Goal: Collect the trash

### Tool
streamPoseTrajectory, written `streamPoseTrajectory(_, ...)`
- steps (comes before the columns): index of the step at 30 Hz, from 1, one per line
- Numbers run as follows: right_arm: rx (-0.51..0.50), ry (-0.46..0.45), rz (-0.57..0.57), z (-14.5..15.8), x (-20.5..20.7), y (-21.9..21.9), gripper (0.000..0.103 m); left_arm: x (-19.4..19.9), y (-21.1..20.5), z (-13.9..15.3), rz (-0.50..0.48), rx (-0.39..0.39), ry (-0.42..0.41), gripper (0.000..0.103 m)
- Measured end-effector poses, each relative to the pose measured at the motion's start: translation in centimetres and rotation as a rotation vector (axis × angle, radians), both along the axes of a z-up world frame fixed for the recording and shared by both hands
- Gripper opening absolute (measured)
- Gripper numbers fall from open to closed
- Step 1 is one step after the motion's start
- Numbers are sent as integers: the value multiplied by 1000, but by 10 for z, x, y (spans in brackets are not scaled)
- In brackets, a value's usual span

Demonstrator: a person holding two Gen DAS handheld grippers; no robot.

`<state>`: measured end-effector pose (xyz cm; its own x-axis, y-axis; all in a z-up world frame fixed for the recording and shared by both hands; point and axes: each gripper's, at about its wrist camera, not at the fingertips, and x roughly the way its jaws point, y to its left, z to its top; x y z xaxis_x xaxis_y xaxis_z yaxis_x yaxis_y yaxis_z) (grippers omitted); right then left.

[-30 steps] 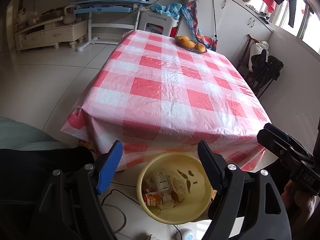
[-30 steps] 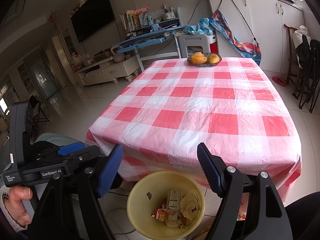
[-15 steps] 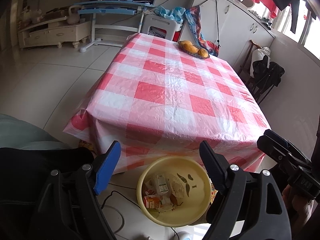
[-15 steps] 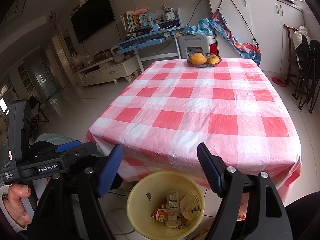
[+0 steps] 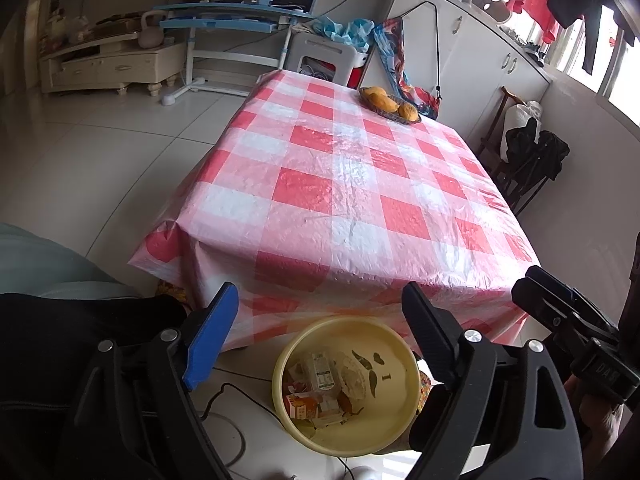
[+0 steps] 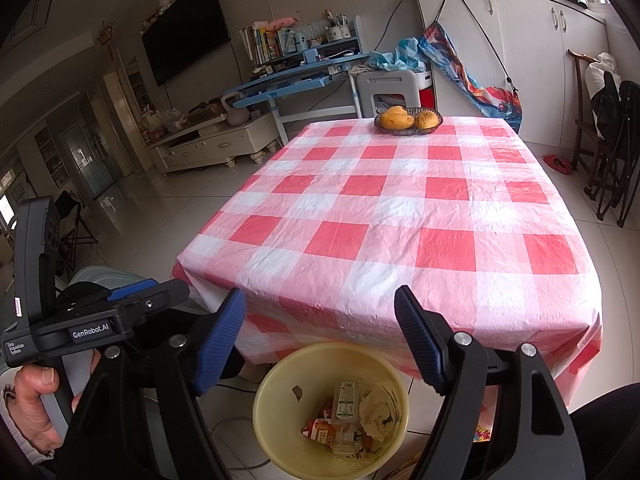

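Observation:
A yellow waste bin [image 5: 384, 436] stands on the floor at the table's near edge. It holds trash [image 5: 320, 384]: small cartons, wrappers and crumpled paper. My left gripper [image 5: 320, 296] hovers just above and in front of the bin. Its jaws are opening and nothing is between them. In the right wrist view the same bin [image 6: 276, 448] and its trash [image 6: 348, 400] sit below my right gripper [image 6: 320, 300], which is open with nothing between its fingers. The red-and-white checked tablecloth [image 6: 400, 216] shows no litter on it.
A basket of yellow fruit [image 6: 408, 120] sits at the table's far end. A cable [image 5: 236, 392] lies on the tiled floor beside the bin. A person's hand [image 6: 36, 400] grips the left tool at the left edge. Chairs [image 6: 608, 152] stand to the right.
The left jaws have spread a little wider, still with nothing between them. The right gripper and the bin look the same.

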<state>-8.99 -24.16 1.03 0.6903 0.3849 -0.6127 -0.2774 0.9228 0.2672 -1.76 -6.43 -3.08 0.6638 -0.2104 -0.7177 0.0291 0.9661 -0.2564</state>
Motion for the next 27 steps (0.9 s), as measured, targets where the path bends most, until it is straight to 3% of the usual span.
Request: streamPoseTrajectory(27,-2,-1,0,-1,0,1,74,0,2,2,13,-5,-10,82)
